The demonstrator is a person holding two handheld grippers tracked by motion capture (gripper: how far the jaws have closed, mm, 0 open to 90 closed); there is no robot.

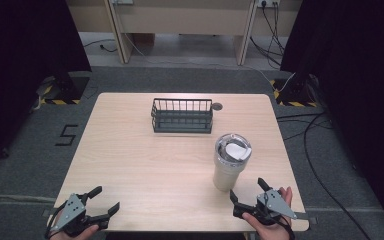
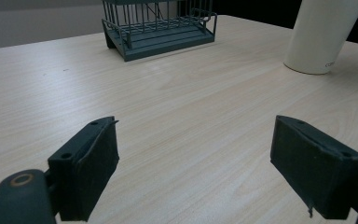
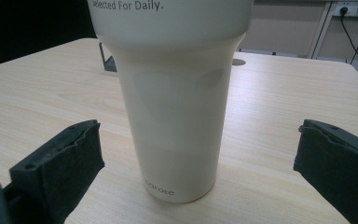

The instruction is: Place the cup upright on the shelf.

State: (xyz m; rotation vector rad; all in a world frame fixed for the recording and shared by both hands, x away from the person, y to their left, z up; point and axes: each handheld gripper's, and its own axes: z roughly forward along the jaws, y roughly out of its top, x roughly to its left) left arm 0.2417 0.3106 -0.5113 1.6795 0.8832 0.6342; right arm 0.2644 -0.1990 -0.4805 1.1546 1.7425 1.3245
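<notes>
A cream tumbler [image 1: 228,165] with a clear lid stands upright on the right side of the wooden table [image 1: 145,160]. My right gripper [image 1: 248,190] is open at the table's near right edge, just short of the tumbler [image 3: 175,102], which stands between and beyond its jaws without touching them. A dark wire basket [image 1: 182,115] stands empty at the table's far middle. My left gripper [image 1: 107,198] is open at the near left corner, with nothing between its jaws. The basket [image 2: 158,25] and the tumbler [image 2: 319,35] appear far ahead in the left gripper view.
A small round grommet hole [image 1: 217,106] sits in the table just right of the basket. Black stands [image 1: 62,87] and cables [image 1: 320,125] are on the grey carpet around the table. Bare wood stretches across the table's left and middle.
</notes>
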